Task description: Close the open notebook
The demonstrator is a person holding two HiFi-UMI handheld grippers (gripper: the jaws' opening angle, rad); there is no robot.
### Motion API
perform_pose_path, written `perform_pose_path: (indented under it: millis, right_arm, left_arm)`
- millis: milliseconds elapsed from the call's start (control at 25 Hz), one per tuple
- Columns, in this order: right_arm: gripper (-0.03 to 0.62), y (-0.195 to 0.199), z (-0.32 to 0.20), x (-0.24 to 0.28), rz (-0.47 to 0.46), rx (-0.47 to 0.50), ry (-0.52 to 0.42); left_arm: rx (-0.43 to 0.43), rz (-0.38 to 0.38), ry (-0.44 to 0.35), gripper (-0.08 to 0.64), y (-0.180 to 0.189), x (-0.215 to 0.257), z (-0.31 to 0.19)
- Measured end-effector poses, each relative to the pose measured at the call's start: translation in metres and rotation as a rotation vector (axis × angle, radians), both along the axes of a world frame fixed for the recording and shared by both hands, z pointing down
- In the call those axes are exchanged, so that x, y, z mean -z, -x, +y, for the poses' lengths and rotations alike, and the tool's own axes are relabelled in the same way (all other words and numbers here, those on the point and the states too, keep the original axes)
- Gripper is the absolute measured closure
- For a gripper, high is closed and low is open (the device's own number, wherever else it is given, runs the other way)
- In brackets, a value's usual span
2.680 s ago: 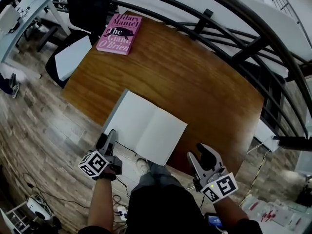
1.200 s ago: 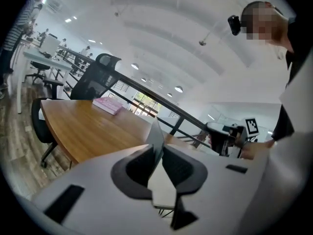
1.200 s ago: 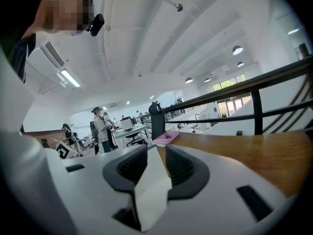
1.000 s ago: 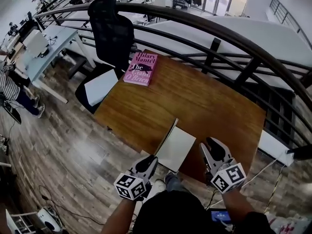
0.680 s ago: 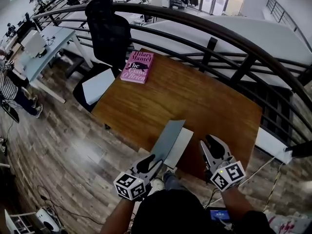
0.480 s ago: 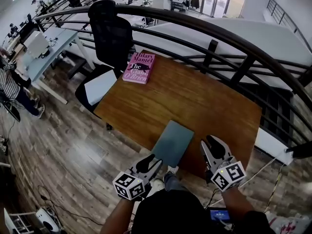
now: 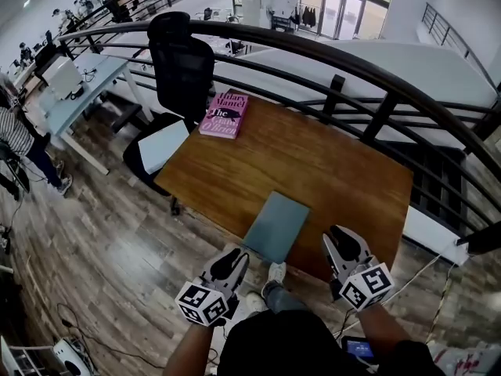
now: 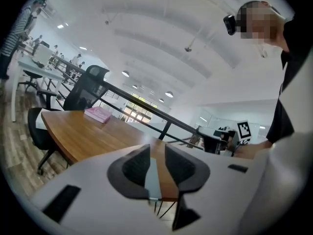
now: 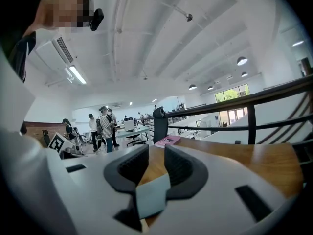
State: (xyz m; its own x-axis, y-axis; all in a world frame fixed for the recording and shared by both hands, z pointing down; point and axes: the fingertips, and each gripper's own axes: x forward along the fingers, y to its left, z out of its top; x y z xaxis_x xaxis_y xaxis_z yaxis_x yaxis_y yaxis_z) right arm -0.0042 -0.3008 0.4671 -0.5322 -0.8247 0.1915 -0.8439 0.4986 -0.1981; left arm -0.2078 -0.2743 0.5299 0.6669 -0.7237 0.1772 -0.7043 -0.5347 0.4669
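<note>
finding: the thin grey-blue notebook [image 7: 275,225] now lies shut, cover up, at the near edge of the brown wooden worktop [image 7: 329,163]. earlier it lay spread open with white pages showing. the left page block was then lifted and folded over to the right, and the cover has since settled. judgement: the closing itself looks complete, and only withdrawal of the tools remains.

left gripper [image 7: 227,266]: drawn back off the worktop's front edge, apart from the notebook. its jaws have just been closing and now stand at a narrow gap with nothing between them. the grey strip seen through the gap in the left gripper view is the notebook lying beyond.

right gripper [image 7: 344,245]: just beside the notebook's right side, not touching it. jaws narrow and empty.

elsewhere, a pink paperback book [image 7: 225,114] sits at the far left corner, well apart from the work. a black office chair [image 7: 182,53] stands behind it, and a dark metal railing [image 7: 376,69] curves past the far side.

limits of inspection:
- whether the cover lies fully flat along the spine cannot be confirmed from above.
- whether the notebook's near edge overhangs the worktop cannot be told.
- the gripper views show only slivers of the notebook, the jaws masking the rest.
- the person's body cuts off the floor directly below.
</note>
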Motion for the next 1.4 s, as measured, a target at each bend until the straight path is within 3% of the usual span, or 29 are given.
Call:
perform_pose_path:
  millis: [120, 280, 560, 720, 960, 1400]
  right_arm:
    - [0.512, 0.012, 0.014, 0.004, 0.034, 0.05, 0.011]
    - [0.533, 0.025, 0.02, 0.009, 0.077, 0.106, 0.017]
    - [0.575, 0.038, -0.01, 0.044, 0.015, 0.19, -0.056]
    - [0.588, 0.029, -0.021, 0.062, -0.012, 0.213, -0.097]
    - [0.594, 0.012, -0.029, 0.067, -0.04, 0.24, -0.124]
    - [0.597, -0.009, -0.027, 0.058, -0.105, 0.254, -0.088]
  left_arm:
    - [0.046, 0.003, -0.026, 0.503, 0.011, 0.011, 0.005]
    - [0.104, 0.003, -0.058, 0.517, 0.031, 0.03, 0.014]
    - [0.257, -0.039, -0.141, 0.52, 0.061, 0.069, 0.003]
    - [0.336, -0.047, -0.186, 0.525, 0.06, 0.094, 0.0]
    - [0.378, -0.032, -0.243, 0.526, 0.036, 0.117, -0.007]
    - [0.389, -0.121, -0.298, 0.535, 0.016, 0.129, 0.004]
